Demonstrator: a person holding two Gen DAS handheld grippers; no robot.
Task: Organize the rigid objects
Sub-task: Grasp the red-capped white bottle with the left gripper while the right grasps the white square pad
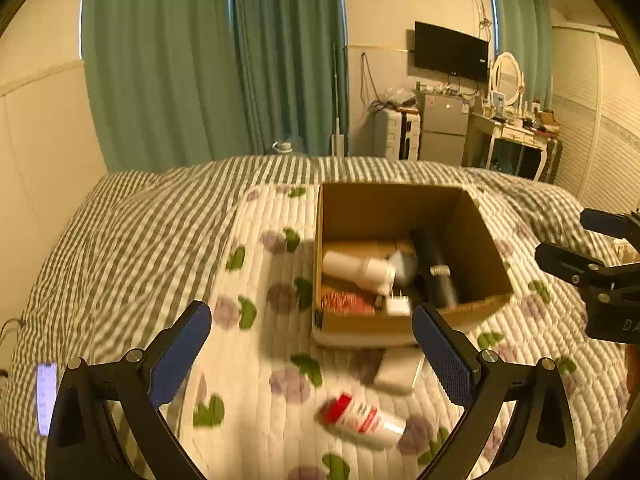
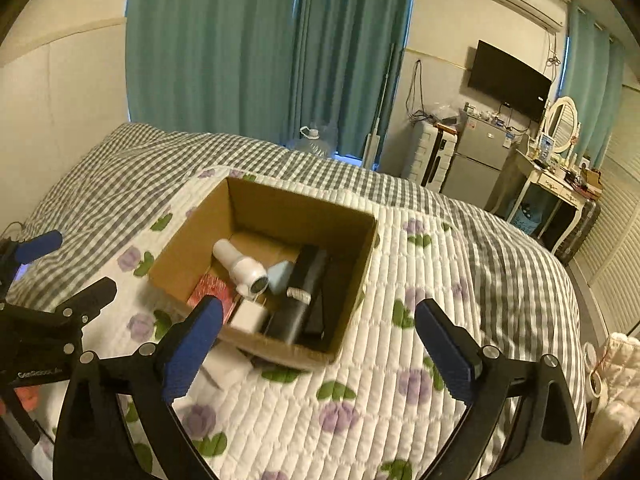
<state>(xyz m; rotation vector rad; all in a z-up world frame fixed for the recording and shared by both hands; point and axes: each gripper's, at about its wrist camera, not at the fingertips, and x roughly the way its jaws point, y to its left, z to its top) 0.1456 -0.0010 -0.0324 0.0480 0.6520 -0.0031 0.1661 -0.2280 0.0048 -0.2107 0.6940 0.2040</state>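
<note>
From your left wrist camera, an open cardboard box (image 1: 400,216) sits on a white quilt (image 1: 260,400) printed with purple flowers, at about one o'clock from your left gripper (image 1: 312,354). Inside lie a white cylindrical device (image 1: 356,270), a black tube (image 1: 434,268), a white charger plug (image 1: 398,305) and a red packet (image 1: 346,303). On the quilt at six o'clock, between the fingers and blurred, lies a red-and-white bottle (image 1: 362,420); a flat white box (image 1: 400,370) rests just in front of the carton's near wall. Your left gripper hovers above the quilt with its jaws spread wide, holding nothing. A lit phone (image 1: 47,398) lies at nine o'clock on the grey striped blanket (image 1: 120,240). Your right gripper (image 1: 600,276) enters at three o'clock — you cannot tell its jaw state here. The bottle's label is too blurred to read.

From your right wrist camera, the cardboard box (image 2: 304,208) lies at twelve o'clock, its near corner between the blue pads. Your right gripper (image 2: 318,346) hangs above it, jaws spread wide and empty. The white cylindrical device (image 2: 240,268), black tube (image 2: 298,300), charger plug (image 2: 247,316) and red packet (image 2: 210,290) show inside. Your left gripper (image 2: 64,268) reaches in at nine o'clock — its body carries small white lettering, not legible. Teal curtains (image 2: 240,40), a wall television (image 2: 510,80) and a small fridge (image 2: 478,156) stand beyond the bed.
</note>
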